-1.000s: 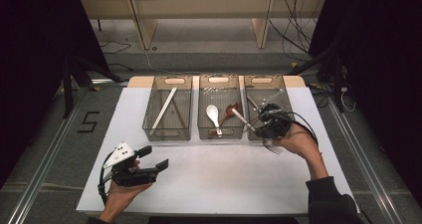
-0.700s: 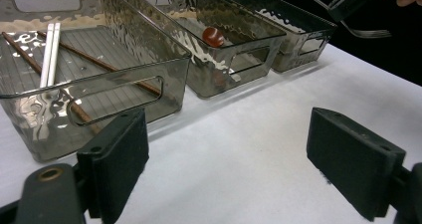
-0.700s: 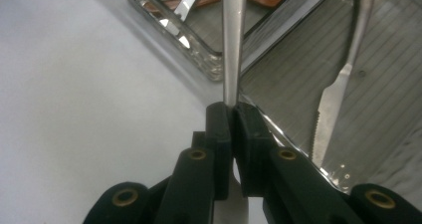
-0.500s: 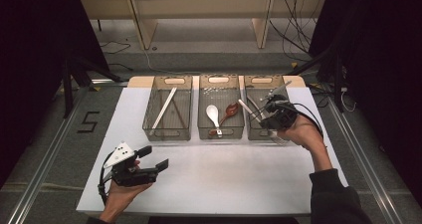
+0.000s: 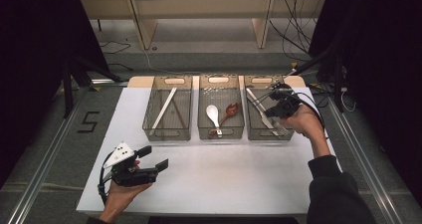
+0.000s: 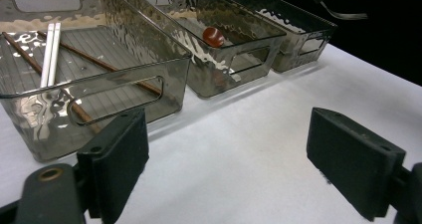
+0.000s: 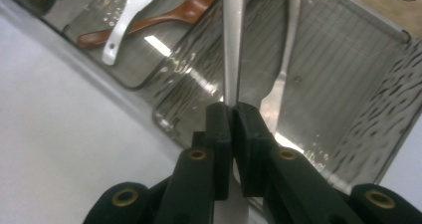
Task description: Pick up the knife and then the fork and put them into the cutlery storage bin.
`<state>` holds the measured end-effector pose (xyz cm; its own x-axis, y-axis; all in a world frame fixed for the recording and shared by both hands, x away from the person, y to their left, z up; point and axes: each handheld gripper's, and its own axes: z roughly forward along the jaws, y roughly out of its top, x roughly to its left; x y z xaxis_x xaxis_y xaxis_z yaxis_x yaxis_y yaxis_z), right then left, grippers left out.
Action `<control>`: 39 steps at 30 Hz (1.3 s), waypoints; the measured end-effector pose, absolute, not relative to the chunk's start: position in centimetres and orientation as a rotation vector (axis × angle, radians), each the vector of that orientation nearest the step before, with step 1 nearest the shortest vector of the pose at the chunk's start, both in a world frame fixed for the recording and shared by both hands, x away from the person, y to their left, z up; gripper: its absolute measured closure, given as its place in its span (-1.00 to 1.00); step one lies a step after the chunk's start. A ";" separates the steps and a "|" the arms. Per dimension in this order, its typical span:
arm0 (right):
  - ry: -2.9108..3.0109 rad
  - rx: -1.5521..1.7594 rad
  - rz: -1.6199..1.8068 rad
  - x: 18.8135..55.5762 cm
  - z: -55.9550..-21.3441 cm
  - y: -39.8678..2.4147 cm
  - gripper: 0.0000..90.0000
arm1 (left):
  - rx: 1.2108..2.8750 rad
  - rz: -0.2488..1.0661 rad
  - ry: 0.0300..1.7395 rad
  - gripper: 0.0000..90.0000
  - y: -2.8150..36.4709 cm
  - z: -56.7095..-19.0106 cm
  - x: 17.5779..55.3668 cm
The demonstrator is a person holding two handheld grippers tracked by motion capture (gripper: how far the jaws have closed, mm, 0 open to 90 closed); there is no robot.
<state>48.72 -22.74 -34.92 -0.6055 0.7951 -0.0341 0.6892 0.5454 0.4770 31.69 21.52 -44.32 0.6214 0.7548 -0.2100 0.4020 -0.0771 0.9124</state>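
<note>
- While held over the right bin (image 5: 259, 129) at the tabletop's far right, right gripper (image 7: 233, 109) pinches a metal utensil (image 7: 233, 40) — jaws pressed on its handle.
- Left gripper (image 5: 152, 158) — jaws spread, nr front-left edge.

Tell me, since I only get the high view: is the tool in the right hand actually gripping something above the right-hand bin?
Observer: Yes. The right gripper view shows the right tongs pinched shut on a flat silver metal utensil handle.
Operator: And the left-hand bin, is it just a white stick in there?
Observer: No. The left gripper view shows two thin brown wooden chopsticks lying beside the white chopsticks in the smoky clear plastic left bin.
</note>
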 end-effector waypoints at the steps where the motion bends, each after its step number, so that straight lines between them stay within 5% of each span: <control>1: 2.533 1.241 0.619 49.0 -34.9 -22.8 0.91 | 1.699 0.382 0.958 -0.64 21.5 -44.3 31.7; 39: 2.397 1.438 0.550 53.9 -37.4 -24.4 0.90 | 1.700 0.379 0.955 -0.64 21.5 -44.3 31.7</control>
